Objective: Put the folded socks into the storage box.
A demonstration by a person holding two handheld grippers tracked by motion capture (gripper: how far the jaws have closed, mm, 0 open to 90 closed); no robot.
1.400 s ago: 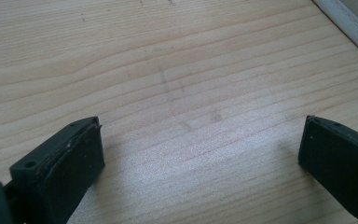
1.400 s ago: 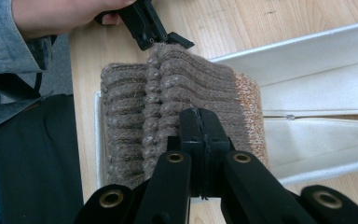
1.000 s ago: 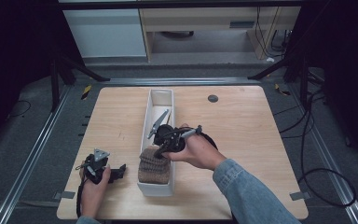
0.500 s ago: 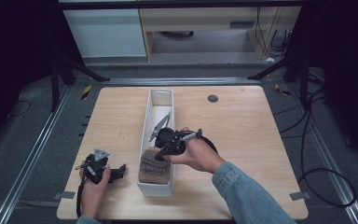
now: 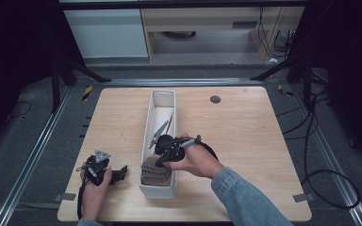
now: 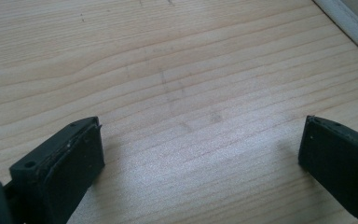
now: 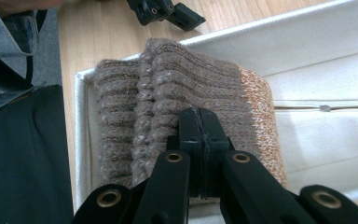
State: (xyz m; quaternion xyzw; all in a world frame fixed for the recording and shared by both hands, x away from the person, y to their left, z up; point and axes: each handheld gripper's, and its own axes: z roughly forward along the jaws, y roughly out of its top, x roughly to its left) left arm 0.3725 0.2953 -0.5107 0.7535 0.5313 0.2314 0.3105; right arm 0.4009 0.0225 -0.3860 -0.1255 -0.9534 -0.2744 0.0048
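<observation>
your right gripper (image 5: 162, 153) sits inside the narrow white bin (image 5: 162, 96), its side walls close on both sides. the folded knit sock (image 7: 186, 107) blocks the near end of the bin; the far end has some loose room beyond a grey piece (image 5: 160, 131). your left gripper (image 5: 118, 173) has bare table (image 5: 245, 127) ahead, the bin wall just beside it. the right half of the table stands open.
</observation>
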